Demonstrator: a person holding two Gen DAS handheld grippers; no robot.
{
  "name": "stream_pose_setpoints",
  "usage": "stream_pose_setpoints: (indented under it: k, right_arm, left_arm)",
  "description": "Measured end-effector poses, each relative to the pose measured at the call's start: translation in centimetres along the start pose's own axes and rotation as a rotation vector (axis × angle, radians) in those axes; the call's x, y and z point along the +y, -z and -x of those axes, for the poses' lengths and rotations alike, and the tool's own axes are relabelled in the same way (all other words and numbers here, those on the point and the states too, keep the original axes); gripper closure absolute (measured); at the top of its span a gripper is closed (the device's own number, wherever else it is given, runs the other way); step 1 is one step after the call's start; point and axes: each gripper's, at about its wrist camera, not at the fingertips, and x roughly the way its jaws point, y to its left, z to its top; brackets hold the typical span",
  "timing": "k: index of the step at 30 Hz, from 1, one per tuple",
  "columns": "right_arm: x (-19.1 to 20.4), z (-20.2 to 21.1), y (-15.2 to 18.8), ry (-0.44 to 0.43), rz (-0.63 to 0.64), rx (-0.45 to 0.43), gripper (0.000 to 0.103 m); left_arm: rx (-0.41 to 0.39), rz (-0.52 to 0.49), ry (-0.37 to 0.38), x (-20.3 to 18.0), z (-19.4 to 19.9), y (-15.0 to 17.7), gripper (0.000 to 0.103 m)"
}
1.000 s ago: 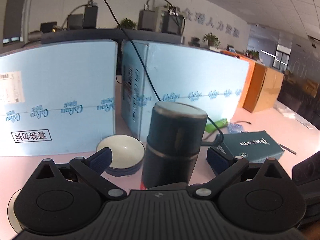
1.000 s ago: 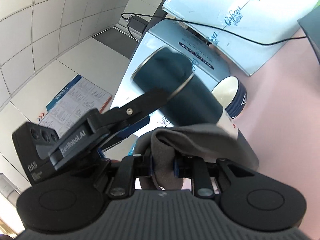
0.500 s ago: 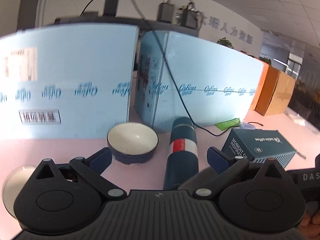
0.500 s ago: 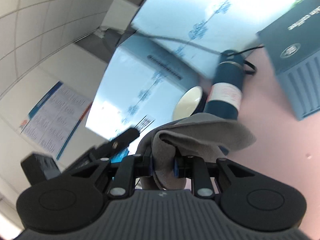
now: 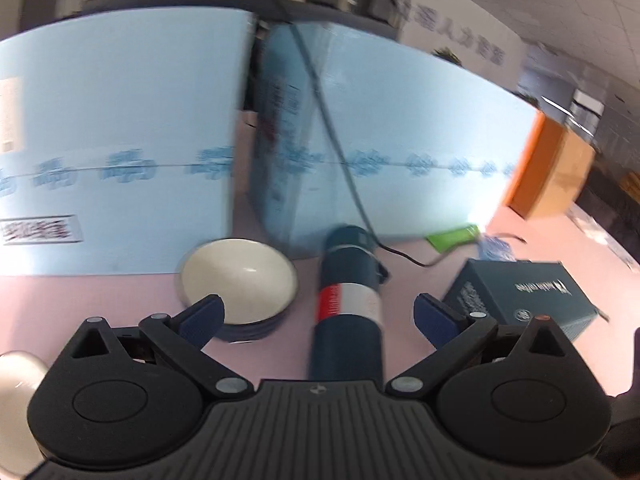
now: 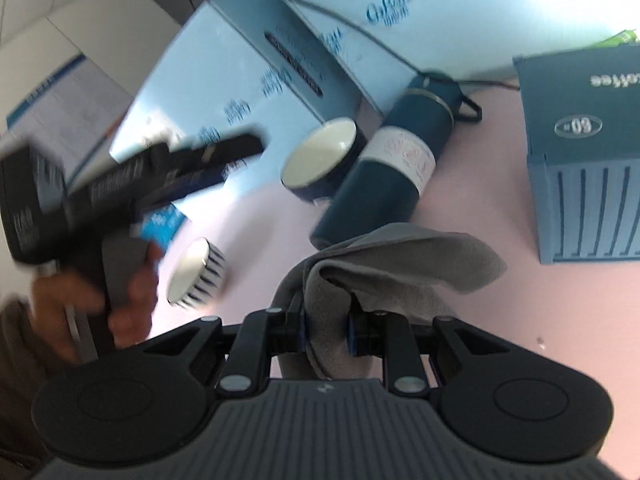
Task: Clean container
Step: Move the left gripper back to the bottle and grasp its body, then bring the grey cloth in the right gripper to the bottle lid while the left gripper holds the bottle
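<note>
We had the dark blue flask [image 5: 347, 312] standing upright on the pink table [image 5: 100, 304], its long axis vertical, straight ahead of our left gripper [image 5: 318, 318] and framed between its two fingers. Those jaws stood wide apart and touched nothing (the picture was blurred, but the gap on both sides of the flask was plain). A white bowl [image 5: 239, 280] sat just left of the flask, a dark blue coffee box [image 5: 520, 296] to its right, and pale blue cartons [image 5: 120, 140] stood behind. Our right gripper [image 6: 326, 330] was clamped on a grey cloth [image 6: 400, 268], whose free fold hung forward toward the flask's base. From that side the flask [image 6: 384, 176] lay ahead and slightly right, near but clear of the cloth. We judged the left hand [image 6: 116, 300] the one lined up to grasp the flask, since the body sat centred in its opening; both grippers pointed forward and downward at the table.
</note>
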Motion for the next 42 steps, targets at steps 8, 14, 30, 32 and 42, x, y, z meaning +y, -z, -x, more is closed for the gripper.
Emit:
stream_pose_setpoints:
  k: [8, 14, 30, 32, 42]
  right_arm:
    - [-2.1, 0.2, 1.5, 0.007, -0.109, 0.007, 0.080]
    - [-3.8, 1.3, 0.8, -0.017, -0.204, 0.005, 0.080]
    - [-7.5, 4.3, -1.1, -0.071, -0.277, 0.053, 0.080]
    - [-7.7, 4.5, -0.9, -0.069, -0.291, 0.052, 0.080]
    - [-7.7, 4.6, 0.1, -0.062, -0.314, 0.029, 0.080]
  left_arm:
    - [0.062, -0.089, -0.020, -4.5, -7.0, -2.3, 0.002]
    - [0.180, -0.059, -0.098, -5.2, -13.5, -4.9, 0.002]
    - [0.464, -0.135, -0.307, -6.0, -23.2, -5.6, 0.007]
    - [0.459, -0.113, -0.325, -5.7, -23.5, -5.2, 0.015]
    - [0.415, -0.131, -0.218, -5.9, -20.1, -4.1, 0.040]
